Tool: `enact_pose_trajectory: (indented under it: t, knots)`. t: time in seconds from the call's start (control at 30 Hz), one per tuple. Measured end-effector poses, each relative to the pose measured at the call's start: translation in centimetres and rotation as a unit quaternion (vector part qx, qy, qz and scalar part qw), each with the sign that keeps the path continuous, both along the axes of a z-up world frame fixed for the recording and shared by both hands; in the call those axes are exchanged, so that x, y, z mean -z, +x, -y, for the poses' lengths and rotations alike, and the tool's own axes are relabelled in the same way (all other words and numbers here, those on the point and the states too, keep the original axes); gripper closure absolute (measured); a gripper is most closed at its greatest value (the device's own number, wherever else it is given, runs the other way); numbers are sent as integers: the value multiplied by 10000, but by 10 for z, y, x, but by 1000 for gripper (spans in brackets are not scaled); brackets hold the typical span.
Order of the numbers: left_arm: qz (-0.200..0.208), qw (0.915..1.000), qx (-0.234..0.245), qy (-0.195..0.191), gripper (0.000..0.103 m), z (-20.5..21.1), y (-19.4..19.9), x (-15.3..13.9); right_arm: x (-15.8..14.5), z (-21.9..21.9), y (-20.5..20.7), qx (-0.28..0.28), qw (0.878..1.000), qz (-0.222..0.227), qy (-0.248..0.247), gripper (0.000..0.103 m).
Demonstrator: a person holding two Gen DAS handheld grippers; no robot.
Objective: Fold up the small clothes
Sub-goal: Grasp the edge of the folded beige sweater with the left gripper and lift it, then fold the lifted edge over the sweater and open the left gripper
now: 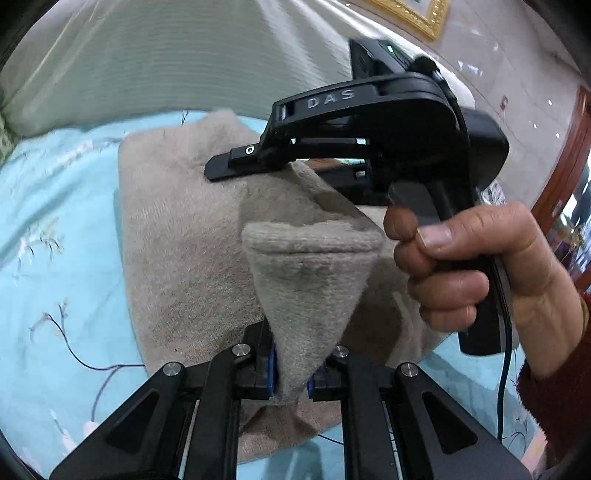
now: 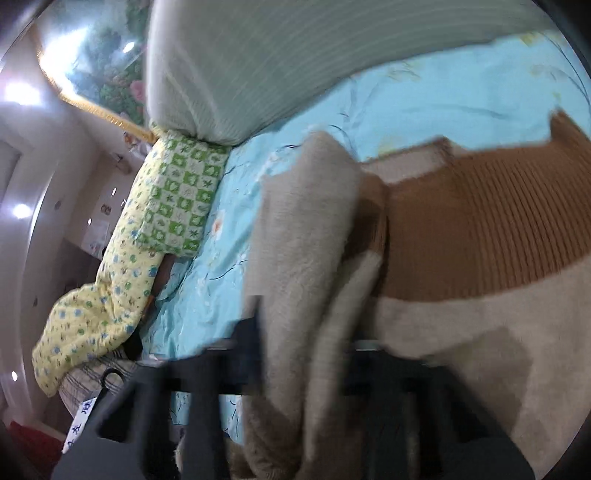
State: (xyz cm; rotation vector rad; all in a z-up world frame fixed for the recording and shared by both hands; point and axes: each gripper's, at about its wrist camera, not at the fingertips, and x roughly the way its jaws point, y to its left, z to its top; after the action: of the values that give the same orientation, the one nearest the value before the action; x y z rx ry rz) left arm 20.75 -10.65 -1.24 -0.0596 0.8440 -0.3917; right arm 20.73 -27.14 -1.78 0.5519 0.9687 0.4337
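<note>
The beige fleecy knit garment [image 1: 177,229] lies spread on the light blue bedsheet printed with thin dark twigs and pale flowers [image 1: 55,229], and a raised fold of it runs up between the two sets of tongs. In the left wrist view, the left tongs [image 1: 291,373] are pressed together on a pointed corner of that fold, the blue pads nearly buried in the nap. The right tongs [image 1: 236,162] reach in from the right, held by a bare hand [image 1: 476,266] with a red fuzzy cuff at the wrist; their black fingers pinch the far end of the fold, though the cloth hides the lower finger and the exact grip line. The right wrist view is badly smeared: the right tongs [image 2: 295,354] appear only as dark blurs on either side of a thick beige ridge they clamp. There a brown ribbed band [image 2: 480,229] of the garment shows, its far end cut off by the lens rim. Behind lie a pale green striped pillow [image 2: 258,66], a green-and-white checked cushion [image 2: 181,199] and a yellow quilt with small blue and green prints [image 2: 96,310]. A gold picture frame [image 1: 424,18] is cut off at the edge.
</note>
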Motion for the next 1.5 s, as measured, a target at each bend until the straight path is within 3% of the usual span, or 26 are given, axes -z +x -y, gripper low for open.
enact_pose_trajectory:
  t: [0.17, 0.27, 0.5, 0.7, 0.9, 1.07, 1.1, 1.13, 1.2, 1.3, 1.5]
  knots:
    - [311, 9985, 390, -244, 93, 33, 0, -36, -59, 16, -27, 11, 9959, 593, -680, 85]
    - [216, 9963, 703, -453, 92, 69, 13, -41, -79, 46, -44, 287, 9926, 699, -950, 85]
    - [-237, 9953, 927, -163, 92, 126, 42, 6, -38, 116, -63, 873, 9877, 168, -1286, 85]
    - [-379, 9941, 974, -293, 88, 132, 55, 17, -18, 132, -68, 1036, 9868, 278, -1214, 84]
    - [-587, 9917, 1003, -552, 69, 113, 61, 16, -26, 134, -79, 1231, 9801, 345, -1518, 64]
    - [-771, 9880, 1025, -864, 45, 100, 46, 13, -37, 134, -104, 1426, 9766, 442, -1549, 29]
    - [-795, 9864, 1072, -960, 42, 96, 44, 13, -38, 133, -108, 1432, 9767, 450, -1534, 19]
    - [-813, 9846, 1129, -1057, 41, 91, 42, 11, -39, 133, -113, 1428, 9772, 467, -1503, 16]
    - [-792, 9829, 1223, -1127, 31, 82, 36, 2, -40, 130, -119, 1404, 9785, 462, -1438, 15]
    - [-639, 9856, 1152, -1059, 28, 66, 32, -10, -37, 129, -123, 1384, 9796, 353, -1414, 15]
    - [-802, 9856, 415, -1433, 19, 0, 29, -23, -24, 132, -122, 1384, 9810, 137, -1351, 14]
